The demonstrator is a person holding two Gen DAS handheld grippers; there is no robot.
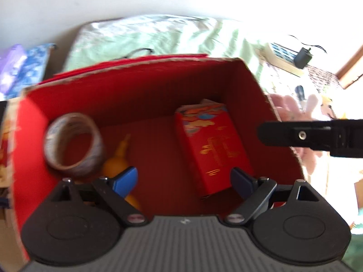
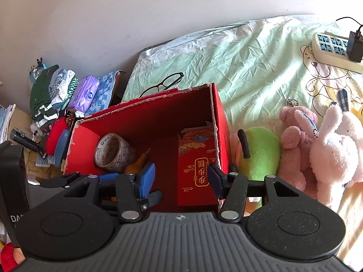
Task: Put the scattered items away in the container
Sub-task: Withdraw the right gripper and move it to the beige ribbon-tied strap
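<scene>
Currently both grippers hang over the red box (image 2: 217,113), each with its jaws apart and nothing between them: the left gripper (image 1: 183,179) low in the left wrist view, the right gripper (image 2: 181,176) low in the right wrist view. Inside lie a tape roll (image 2: 113,153), an orange item (image 1: 118,158) and a red packet (image 2: 197,170). Right of the box, on the bed (image 2: 226,68), the green plush (image 2: 258,151), pink bear (image 2: 295,140) and white rabbit (image 2: 335,154) remain outside. Farther back, glasses (image 2: 165,83) sit just behind the box rim. The risk, I judge, is a gripper clipping the torn cardboard wall and shoving the box onto the glasses.
</scene>
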